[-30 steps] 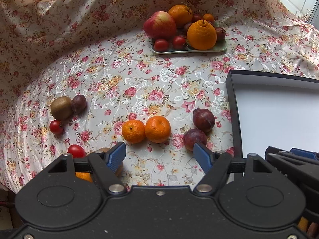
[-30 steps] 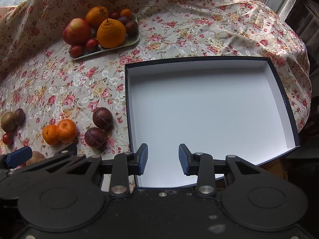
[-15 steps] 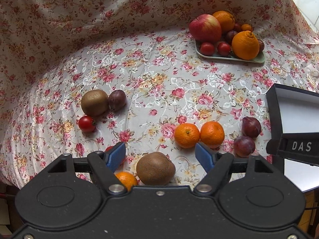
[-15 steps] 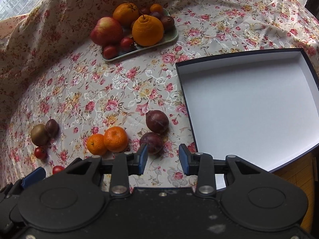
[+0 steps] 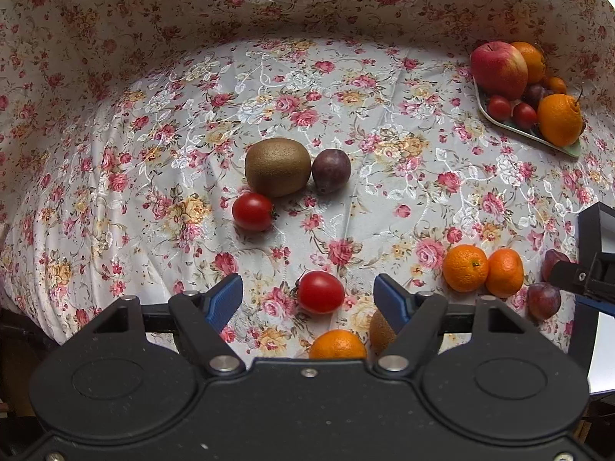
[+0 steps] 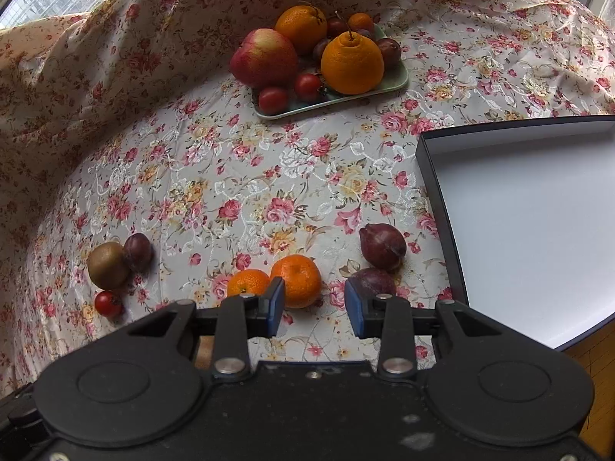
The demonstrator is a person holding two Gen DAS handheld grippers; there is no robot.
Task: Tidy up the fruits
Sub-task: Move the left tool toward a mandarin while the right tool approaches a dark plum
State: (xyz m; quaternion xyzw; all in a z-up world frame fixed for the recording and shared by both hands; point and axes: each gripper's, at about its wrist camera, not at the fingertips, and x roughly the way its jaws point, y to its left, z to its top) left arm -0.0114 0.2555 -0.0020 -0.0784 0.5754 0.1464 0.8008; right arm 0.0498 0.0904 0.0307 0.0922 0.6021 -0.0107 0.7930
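Note:
Loose fruit lies on the floral cloth. In the left wrist view my left gripper [image 5: 308, 297] is open and empty, with a cherry tomato [image 5: 320, 292] between its fingertips' line. A kiwi [image 5: 277, 166], a plum [image 5: 331, 170] and another tomato [image 5: 252, 212] lie beyond. A mandarin [image 5: 337, 345] and a second kiwi [image 5: 381, 331] sit close under the gripper. My right gripper [image 6: 314, 307] is open and empty above two mandarins [image 6: 300, 280] and two plums [image 6: 382, 246]. The empty white box [image 6: 538, 230] with dark rim lies right.
A pale green tray [image 6: 398, 78] at the back holds an apple [image 6: 264, 57], large oranges, tomatoes and plums. The cloth rises in folds behind and to the left. The table edge runs below the box at the right [image 6: 592, 349].
Both grippers have swung left, away from the box and toward the loose fruit. The left one now faces the kiwi, plum and tomatoes; the right one has come down near the mandarins.

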